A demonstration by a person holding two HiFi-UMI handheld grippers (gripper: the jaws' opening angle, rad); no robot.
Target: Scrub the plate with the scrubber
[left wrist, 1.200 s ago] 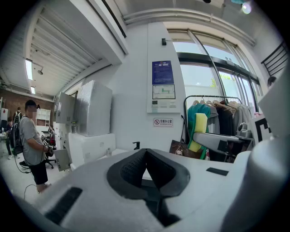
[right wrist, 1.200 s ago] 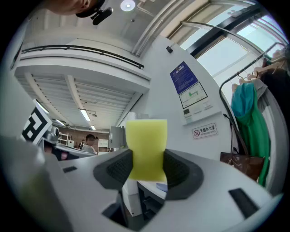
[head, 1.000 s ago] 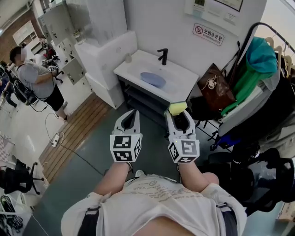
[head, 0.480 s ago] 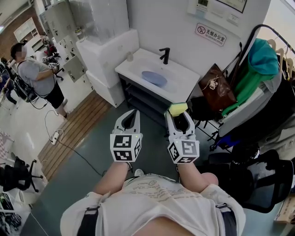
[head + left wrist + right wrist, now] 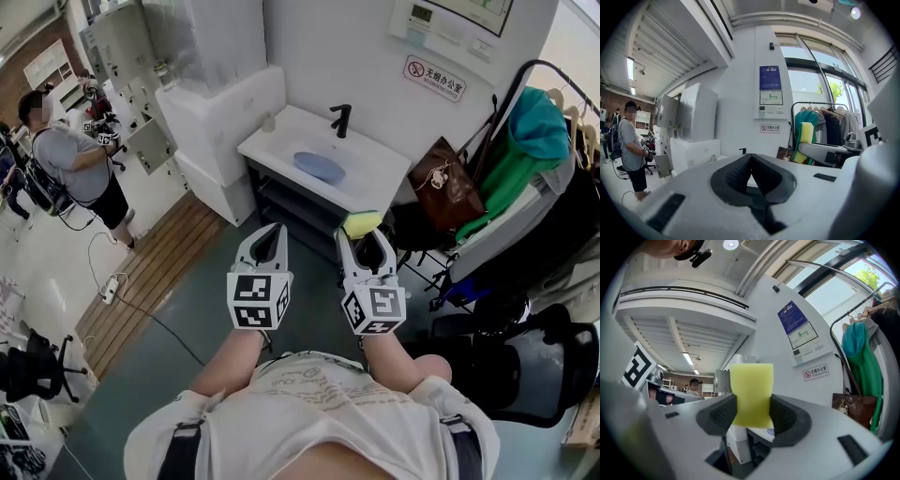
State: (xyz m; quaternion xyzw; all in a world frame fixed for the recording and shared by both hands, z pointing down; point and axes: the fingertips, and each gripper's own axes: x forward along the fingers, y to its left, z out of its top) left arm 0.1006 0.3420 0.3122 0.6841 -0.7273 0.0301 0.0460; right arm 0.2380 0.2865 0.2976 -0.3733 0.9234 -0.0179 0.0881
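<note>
R gripper (image 5: 363,234) clamps yellow scrubber (image 5: 751,394); L gripper (image 5: 270,231) closed, empty.

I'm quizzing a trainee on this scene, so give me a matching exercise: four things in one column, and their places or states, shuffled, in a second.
Things:
1. plate
2. scrubber
3. left gripper
4. faucet

Places or states:
A. shut, nothing between its jaws
B. black, upright
C. lying in the sink
D. clamped in the right gripper

Pairs: 1-C, 2-D, 3-A, 4-B
</note>
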